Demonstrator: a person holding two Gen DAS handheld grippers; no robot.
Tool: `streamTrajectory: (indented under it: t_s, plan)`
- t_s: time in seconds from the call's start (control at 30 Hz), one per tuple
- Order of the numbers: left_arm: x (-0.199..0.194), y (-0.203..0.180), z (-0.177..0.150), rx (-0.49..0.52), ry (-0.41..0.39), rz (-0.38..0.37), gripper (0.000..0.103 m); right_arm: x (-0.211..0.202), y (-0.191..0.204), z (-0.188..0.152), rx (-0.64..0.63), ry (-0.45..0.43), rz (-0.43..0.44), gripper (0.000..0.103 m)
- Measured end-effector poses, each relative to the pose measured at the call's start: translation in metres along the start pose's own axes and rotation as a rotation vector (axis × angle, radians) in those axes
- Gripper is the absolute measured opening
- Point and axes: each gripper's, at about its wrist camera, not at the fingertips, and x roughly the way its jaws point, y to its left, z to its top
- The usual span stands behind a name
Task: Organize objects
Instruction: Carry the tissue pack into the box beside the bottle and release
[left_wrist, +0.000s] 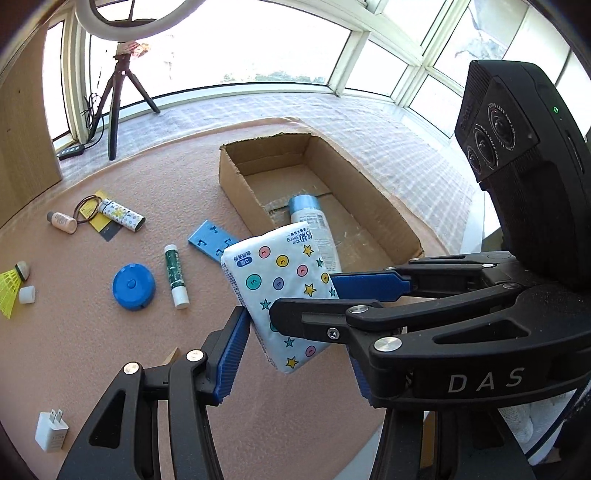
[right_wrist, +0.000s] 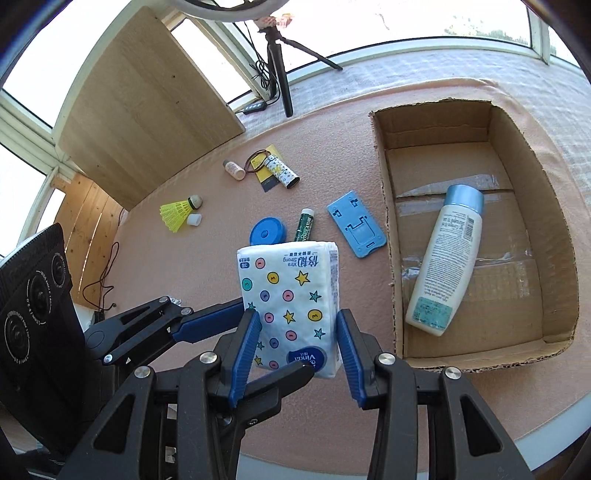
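Two grippers: the right gripper (right_wrist: 297, 314) is clamped on the long edges of the tissue pack (right_wrist: 288, 280). The left gripper (left_wrist: 297, 343) has its fingers set wide around the pack's lower end, and one is partly hidden, so I cannot tell whether it grips.
Tissue pack: held in the air above the counter (right_wrist: 184, 280), just left of the cardboard box (right_wrist: 384, 221).
Box: open-topped, with a lotion bottle (right_wrist: 443, 258) lying on its floor.
Counter: covered in pink textured material with a rounded edge. Scattered on it are a blue phone stand (right_wrist: 356, 223), a round blue tape measure (left_wrist: 133, 286), a green stick (left_wrist: 175, 273), a yellow shuttlecock (right_wrist: 177, 214) and a white charger plug (left_wrist: 51, 432).
Room: bright windows (left_wrist: 295, 44) wrap around the far side. A tripod (right_wrist: 279, 66) stands at the sill beside a pale wood panel (right_wrist: 147, 85).
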Motion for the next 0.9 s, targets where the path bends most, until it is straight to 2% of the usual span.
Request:
streamTrajectory:
  t_s: [0.33,0.67,0.73,0.8,0.83,0.9]
  plan:
    - [0.046,-0.066,0.048,0.101,0.002,-0.061,0.055,-0.043,-0.068,0.004,0.095,-0.080,-0.055,0.040]
    - [0.074,-0.094,0.063,0.128,0.019,-0.093,0.055,-0.053,-0.104,0.006,0.142,-0.097,-0.095,0.040]
    - [0.078,-0.095,0.064,0.135,0.019,-0.101,0.057,-0.054,-0.106,0.006,0.142,-0.103,-0.109,0.042]
    - [0.079,-0.097,0.066,0.139,0.028,-0.101,0.070,-0.055,-0.108,0.005,0.149,-0.115,-0.134,0.050]
    - [0.079,-0.098,0.066,0.144,0.024,-0.097,0.072,-0.056,-0.109,0.005,0.151,-0.118,-0.148,0.058]
    - [0.078,-0.096,0.064,0.152,0.022,-0.088,0.072,-0.058,-0.109,0.004,0.150,-0.136,-0.175,0.061]
